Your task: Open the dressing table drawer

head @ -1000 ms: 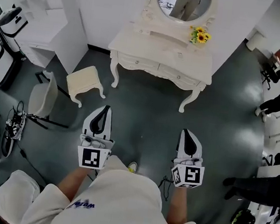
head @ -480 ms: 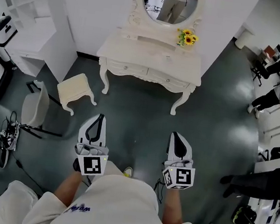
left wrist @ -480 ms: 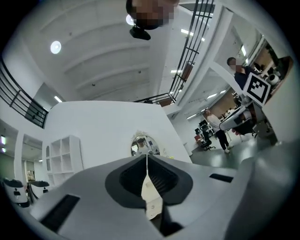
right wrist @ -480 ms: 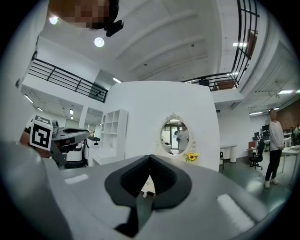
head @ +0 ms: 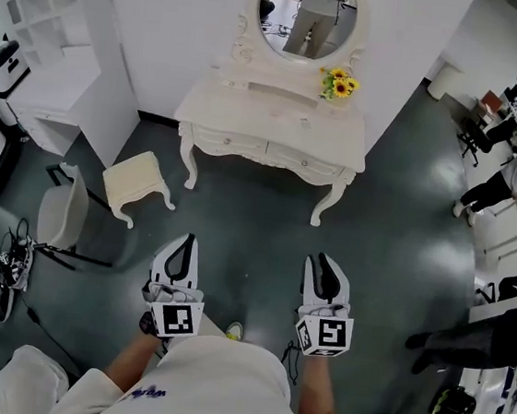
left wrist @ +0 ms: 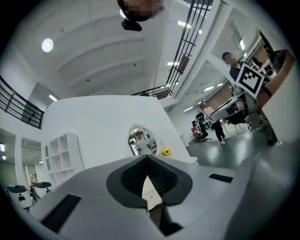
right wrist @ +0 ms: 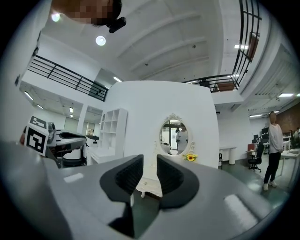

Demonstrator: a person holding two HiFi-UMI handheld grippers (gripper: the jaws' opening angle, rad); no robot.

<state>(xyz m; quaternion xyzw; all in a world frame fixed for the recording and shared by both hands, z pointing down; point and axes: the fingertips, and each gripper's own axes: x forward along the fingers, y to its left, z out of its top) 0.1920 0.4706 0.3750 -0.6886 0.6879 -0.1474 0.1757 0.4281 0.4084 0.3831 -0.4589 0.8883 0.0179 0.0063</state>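
The white dressing table point(head: 278, 116) stands against the far wall under an oval mirror point(head: 307, 12). Its two front drawers point(head: 232, 141) point(head: 304, 162) are closed. Both grippers hover level over the dark floor, well short of the table and touching nothing. My left gripper point(head: 185, 238) point(left wrist: 146, 159) is shut, its tips meeting with nothing in them. My right gripper point(head: 320, 257) point(right wrist: 150, 165) points straight at the table point(right wrist: 150, 185). Its jaws are opening, with a narrow gap and nothing between the pads.
A cream stool point(head: 136, 181) stands left of the table, and a grey chair point(head: 61, 211) is further left. Sunflowers point(head: 338, 83) sit on the tabletop's right side. White shelving point(head: 41, 0) fills the far left. People and office chairs are at the right point(head: 507, 179).
The table has slid left and lower in the head view. Both grippers have drawn in toward the body, the left one sinking and rolling a little. The right jaws have parted slightly.
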